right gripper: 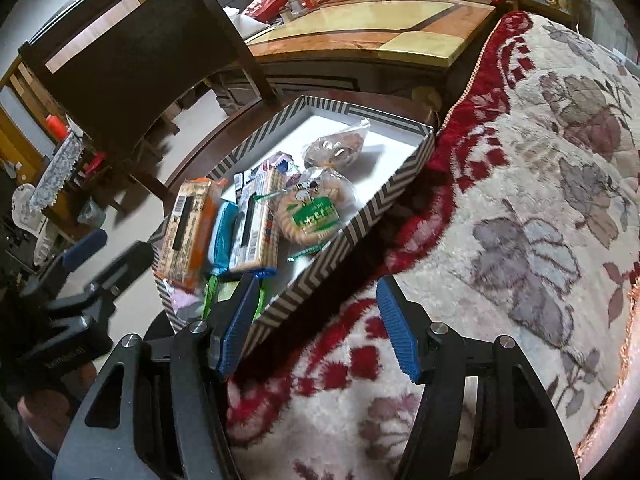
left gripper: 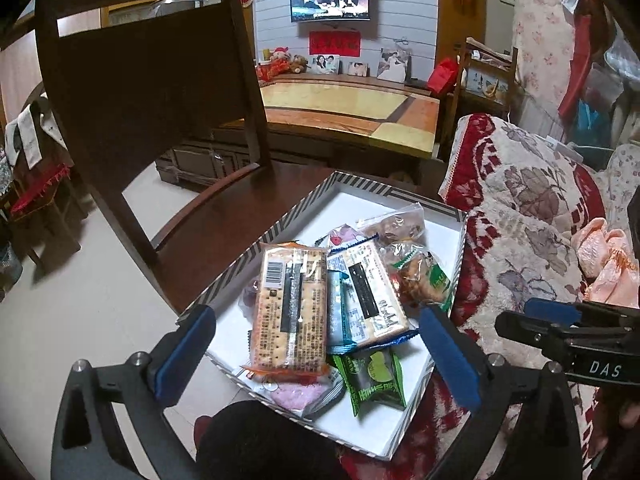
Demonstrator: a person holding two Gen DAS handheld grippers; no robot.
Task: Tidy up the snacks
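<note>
My left gripper spread wide, empty, over the near end of the striped box on the chair seat. Right gripper also spread, empty, above the blanket beside the box's right wall. Cracker packs lie lengthwise, pointing away; far end bare.

Two black frames with triangular cut-outs and round silver screw heads. Left gripper: ribbed blue pads on black fingers. Right gripper: same blue ribbed pads, black arms. At right edge of left view, white letters "DAS" on black body. Bit of skin at lower left of right view.
</note>
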